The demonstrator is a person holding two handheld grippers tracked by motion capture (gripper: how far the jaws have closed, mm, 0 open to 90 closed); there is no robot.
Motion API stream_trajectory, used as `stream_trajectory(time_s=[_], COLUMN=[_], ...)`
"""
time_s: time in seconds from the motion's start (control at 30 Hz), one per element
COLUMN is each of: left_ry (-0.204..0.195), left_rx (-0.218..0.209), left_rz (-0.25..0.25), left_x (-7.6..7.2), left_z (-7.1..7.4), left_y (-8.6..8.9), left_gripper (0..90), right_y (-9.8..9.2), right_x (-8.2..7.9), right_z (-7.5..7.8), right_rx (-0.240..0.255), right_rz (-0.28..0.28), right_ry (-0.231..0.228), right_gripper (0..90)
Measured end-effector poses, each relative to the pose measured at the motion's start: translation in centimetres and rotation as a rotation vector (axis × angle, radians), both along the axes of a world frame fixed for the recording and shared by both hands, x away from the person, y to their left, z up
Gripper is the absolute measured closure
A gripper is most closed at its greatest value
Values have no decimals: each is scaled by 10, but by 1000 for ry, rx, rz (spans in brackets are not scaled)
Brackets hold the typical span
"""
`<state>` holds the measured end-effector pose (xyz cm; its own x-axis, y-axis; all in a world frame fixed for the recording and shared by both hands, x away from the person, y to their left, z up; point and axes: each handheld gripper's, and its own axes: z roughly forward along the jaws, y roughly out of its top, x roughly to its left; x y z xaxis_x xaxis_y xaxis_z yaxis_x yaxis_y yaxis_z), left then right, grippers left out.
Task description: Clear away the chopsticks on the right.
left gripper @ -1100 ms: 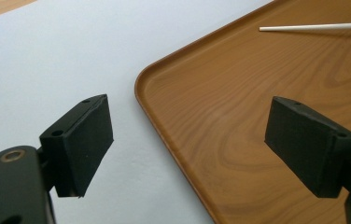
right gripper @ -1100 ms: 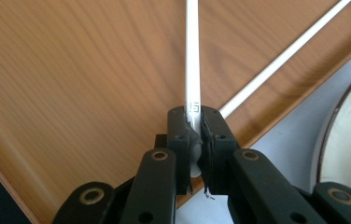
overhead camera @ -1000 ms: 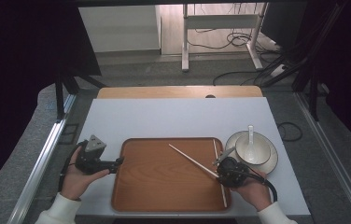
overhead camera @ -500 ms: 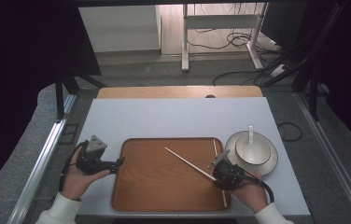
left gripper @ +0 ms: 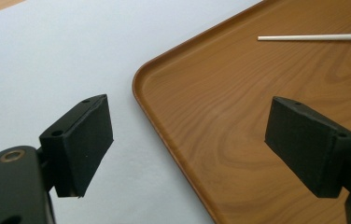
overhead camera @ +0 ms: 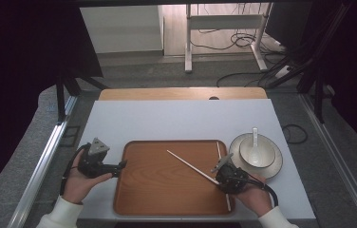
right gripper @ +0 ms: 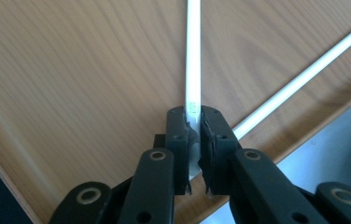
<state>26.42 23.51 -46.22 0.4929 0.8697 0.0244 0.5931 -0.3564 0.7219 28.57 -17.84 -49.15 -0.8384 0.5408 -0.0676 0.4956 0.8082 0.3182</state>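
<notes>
The held chopstick lies slantwise over the wooden tray, its far tip toward the tray's middle and its near end pinched in the right gripper at the tray's right side. In the right gripper view that chopstick runs straight up from between the 2 jaws, which stand almost together with the white stick wedged in the narrow gap and their pads on it. Over the last second the stick's tip has swung from nearer the tray's back edge toward its centre, and the right hand has crept slightly leftward along with it. The jaws have just been opening by a small amount, though the stick is still between them; this reads as the start of a release, so the chopstick is probably about to be left lying on the tray.

A second chopstick lies along the tray's right rim, passing under the right gripper; in the right gripper view it crosses diagonally just beside the jaws.

Right of the tray, a white plate carries a bowl with a spoon in it.

The left gripper hovers at the tray's left rim, unchanged, with its jaws spread wide and nothing between them; its own view looks over the tray's corner
</notes>
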Motion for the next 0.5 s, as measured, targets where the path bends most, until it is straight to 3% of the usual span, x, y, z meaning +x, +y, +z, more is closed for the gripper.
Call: stream_trajectory(time_s=[0.13,0.3,0.5], left_ry=[-3,-6,-9], left_rx=[-1,-3,-2], left_rz=[0,1,-1], left_x=[0,-1,0], left_z=[1,1,3], left_y=[0,0,-1], left_gripper=[145,145,145], right_y=[0,0,11], right_x=[-1,-2,-4], right_z=[1,11,21], right_rx=[9,90,166], right_rz=[13,14,44], right_ry=[-10,-92,-155], right_gripper=[708,520,418])
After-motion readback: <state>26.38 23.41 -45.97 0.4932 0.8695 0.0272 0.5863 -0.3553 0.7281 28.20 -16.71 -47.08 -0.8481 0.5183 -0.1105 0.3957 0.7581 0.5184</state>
